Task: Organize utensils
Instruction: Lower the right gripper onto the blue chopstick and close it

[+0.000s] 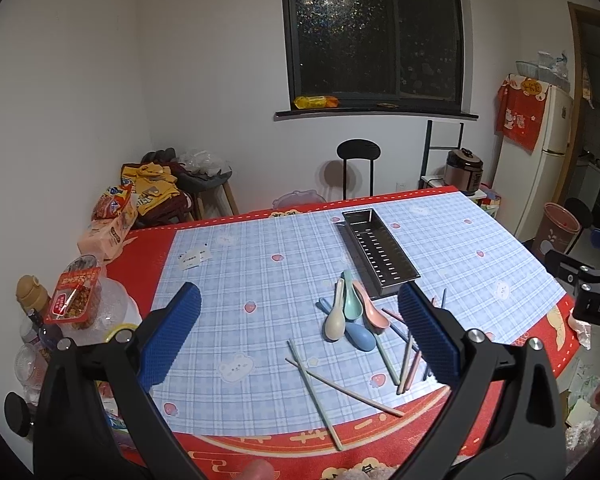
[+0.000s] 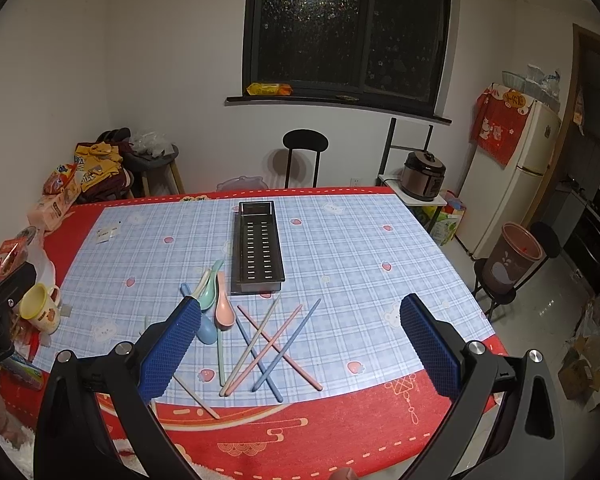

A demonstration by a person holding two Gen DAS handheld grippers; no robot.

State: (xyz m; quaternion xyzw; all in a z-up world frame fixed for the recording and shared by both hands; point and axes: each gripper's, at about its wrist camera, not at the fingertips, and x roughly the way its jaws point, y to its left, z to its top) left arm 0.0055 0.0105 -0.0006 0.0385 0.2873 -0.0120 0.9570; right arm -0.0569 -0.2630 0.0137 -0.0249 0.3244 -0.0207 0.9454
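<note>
Hovering over table (image 1: 228, 264), left gripper (image 1: 300, 328) spread wide, nothing in it. Left wrist view: spoons (image 1: 350, 314) heaped just beside metal tray (image 1: 380, 252), chopsticks (image 1: 340, 384) scattered nearer.

Right wrist view: right gripper (image 2: 300, 332) also wide open, empty; chopsticks (image 2: 274, 344) crisscrossed below tray (image 2: 258, 246), spoons (image 2: 216, 304) left of it.

home dining-kitchen | fridge (image 2: 512, 168) | rice cooker (image 2: 424, 176) | plaid-clothed table (image 2: 360, 248) | stool (image 2: 304, 148)

Left claw (image 1: 300, 332) gaping above checked desk (image 1: 260, 272), 4 pastel spoons (image 1: 350, 312) beside empty metal tray (image 1: 380, 252), scattered chopsticks (image 1: 340, 384)
</note>
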